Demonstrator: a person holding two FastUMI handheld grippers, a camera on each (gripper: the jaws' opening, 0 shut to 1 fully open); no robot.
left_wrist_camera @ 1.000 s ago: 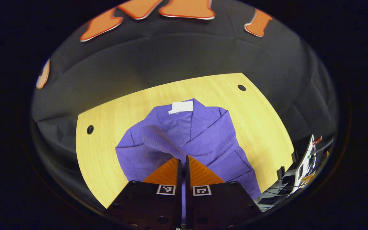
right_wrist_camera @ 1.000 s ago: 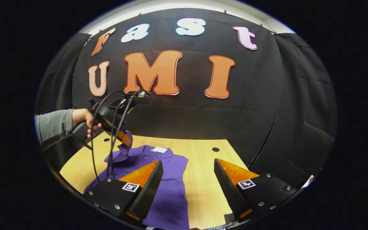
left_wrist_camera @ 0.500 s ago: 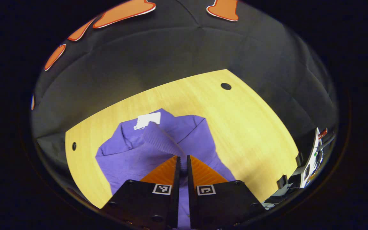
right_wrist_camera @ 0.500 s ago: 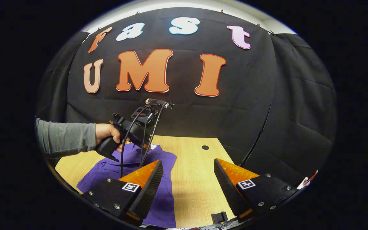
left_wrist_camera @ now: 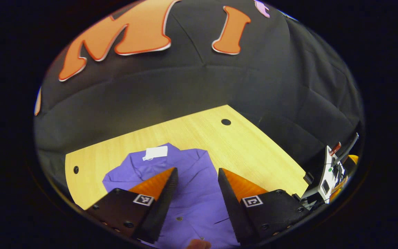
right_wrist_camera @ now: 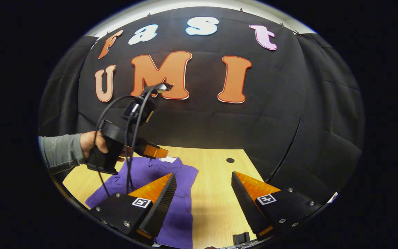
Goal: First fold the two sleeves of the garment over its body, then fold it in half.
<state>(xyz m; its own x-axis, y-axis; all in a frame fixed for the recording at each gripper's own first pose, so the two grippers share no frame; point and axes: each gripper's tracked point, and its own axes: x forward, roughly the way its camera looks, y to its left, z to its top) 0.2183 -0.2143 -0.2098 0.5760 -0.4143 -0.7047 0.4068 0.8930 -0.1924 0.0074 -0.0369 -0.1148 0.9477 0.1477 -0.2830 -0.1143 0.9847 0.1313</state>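
Both the left claw (left_wrist_camera: 195, 173) and right claw (right_wrist_camera: 204, 180) hang spread and empty above the purple button-front garment (left_wrist_camera: 188, 193) lying on the pale wooden counter (left_wrist_camera: 254, 155). A loosely laid sleeve may slip outward, spoiling the half-fold.

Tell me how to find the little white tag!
Look at the wooden table in front of the black wall. A purple shirt lies flat on it. At the shirt's collar end, nearest the wall, sits the white tag, the only white patch on all that purple.
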